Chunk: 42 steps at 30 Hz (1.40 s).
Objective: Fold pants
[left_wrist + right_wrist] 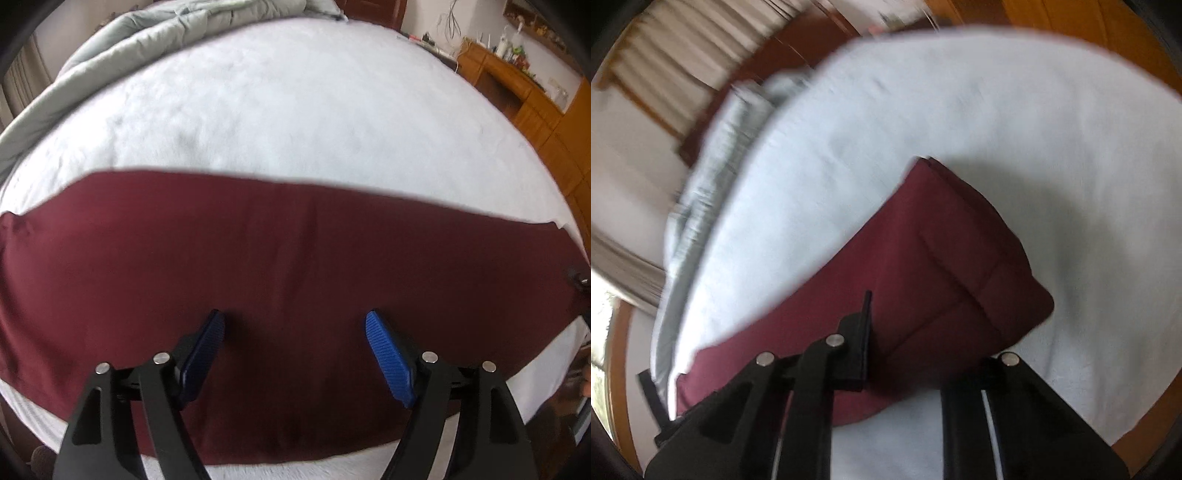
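Observation:
The dark red pants (295, 258) lie flat in a wide band across the near part of the white bed (295, 110). My left gripper (295, 319) hovers open over their near half, its blue pads (388, 358) well apart with only flat cloth below them. In the blurred right wrist view the pants (942, 240) run up and away as a long doubled strip with seams showing. My right gripper (877, 314) is shut on the near end of that strip. One black finger (866, 332) shows edge-on; the cloth hides the other.
A grey duvet (129, 55) is bunched along the far left side of the bed, also seen as the duvet (713, 166) in the right wrist view. Wooden cabinets (517, 92) with small items stand at the right. Bare white bedsheet (997, 110) surrounds the pants.

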{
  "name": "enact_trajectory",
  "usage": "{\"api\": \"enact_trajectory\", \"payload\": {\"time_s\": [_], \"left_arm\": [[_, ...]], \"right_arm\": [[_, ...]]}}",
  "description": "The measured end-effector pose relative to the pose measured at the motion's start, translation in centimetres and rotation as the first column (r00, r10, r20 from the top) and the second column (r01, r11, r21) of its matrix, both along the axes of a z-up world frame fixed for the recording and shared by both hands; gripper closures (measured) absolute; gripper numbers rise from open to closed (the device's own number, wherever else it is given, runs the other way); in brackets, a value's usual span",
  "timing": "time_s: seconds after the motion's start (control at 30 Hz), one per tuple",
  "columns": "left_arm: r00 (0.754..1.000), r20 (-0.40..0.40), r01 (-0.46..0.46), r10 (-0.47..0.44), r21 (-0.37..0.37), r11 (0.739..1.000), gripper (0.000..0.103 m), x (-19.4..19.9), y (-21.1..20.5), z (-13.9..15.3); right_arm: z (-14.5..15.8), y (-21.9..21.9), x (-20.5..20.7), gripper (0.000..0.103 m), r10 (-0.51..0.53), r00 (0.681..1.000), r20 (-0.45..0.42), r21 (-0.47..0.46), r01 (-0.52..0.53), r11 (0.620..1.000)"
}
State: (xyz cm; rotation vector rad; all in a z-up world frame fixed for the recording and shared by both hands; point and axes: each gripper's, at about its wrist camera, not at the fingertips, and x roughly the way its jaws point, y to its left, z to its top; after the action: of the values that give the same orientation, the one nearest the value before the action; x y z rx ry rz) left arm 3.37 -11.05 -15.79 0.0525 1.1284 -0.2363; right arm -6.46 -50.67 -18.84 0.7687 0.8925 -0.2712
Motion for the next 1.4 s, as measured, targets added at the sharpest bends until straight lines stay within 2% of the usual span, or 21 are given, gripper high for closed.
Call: {"api": "enact_trajectory", "payload": {"time_s": [0.03,0.1,0.23,0.33,0.47,0.67,1.0,1.13,1.27,1.4], "left_arm": [[1.000,0.022,0.013,-0.013,0.011,1.000,0.021,-0.2,-0.2,-0.2],[0.999,0.027,0.022,-0.023,0.013,1.000,0.021,-0.3,-0.3,-0.2],[1.000,-0.005,-0.003,0.003,-0.061,0.998,0.021,0.0,0.9,1.0],[0.999,0.008,-0.031,0.032,-0.068,0.997,0.021,-0.3,2.5,2.4],[0.996,0.008,-0.085,0.086,-0.076,0.993,0.021,-1.0,5.5,3.3],[0.987,-0.001,-0.161,0.161,-0.103,0.982,0.021,-1.2,9.6,3.8],[0.971,-0.030,-0.240,0.238,-0.145,0.960,0.021,-0.8,13.6,4.3],[0.961,-0.042,-0.275,0.272,-0.183,0.944,0.021,-1.0,15.2,4.4],[0.957,-0.052,-0.289,0.284,-0.212,0.934,0.021,-1.1,16.2,4.4],[0.953,-0.076,-0.304,0.294,-0.246,0.920,0.021,-1.2,17.0,4.2]], "right_arm": [[-1.2,-0.1,0.1,0.090,-0.013,1.000,-0.011,0.014,0.013,1.000],[-1.3,-0.2,-0.2,0.090,-0.036,0.999,0.012,0.039,0.035,0.999],[1.0,0.4,0.0,0.090,-0.022,1.000,0.022,0.008,0.022,1.000],[3.8,1.5,0.3,0.089,0.004,0.997,0.073,-0.020,-0.003,1.000],[8.1,5.5,1.5,0.089,0.095,0.984,0.148,-0.072,-0.085,0.994],[10.7,12.7,4.6,0.089,0.251,0.951,0.181,-0.136,-0.229,0.964],[9.9,22.5,9.2,0.089,0.428,0.882,0.196,-0.082,-0.420,0.904],[9.1,26.9,10.7,0.089,0.517,0.834,0.195,-0.065,-0.515,0.855],[7.5,30.7,11.3,0.089,0.575,0.804,0.149,-0.079,-0.570,0.818],[5.5,32.8,11.4,0.088,0.606,0.790,0.087,-0.108,-0.598,0.794]]}}
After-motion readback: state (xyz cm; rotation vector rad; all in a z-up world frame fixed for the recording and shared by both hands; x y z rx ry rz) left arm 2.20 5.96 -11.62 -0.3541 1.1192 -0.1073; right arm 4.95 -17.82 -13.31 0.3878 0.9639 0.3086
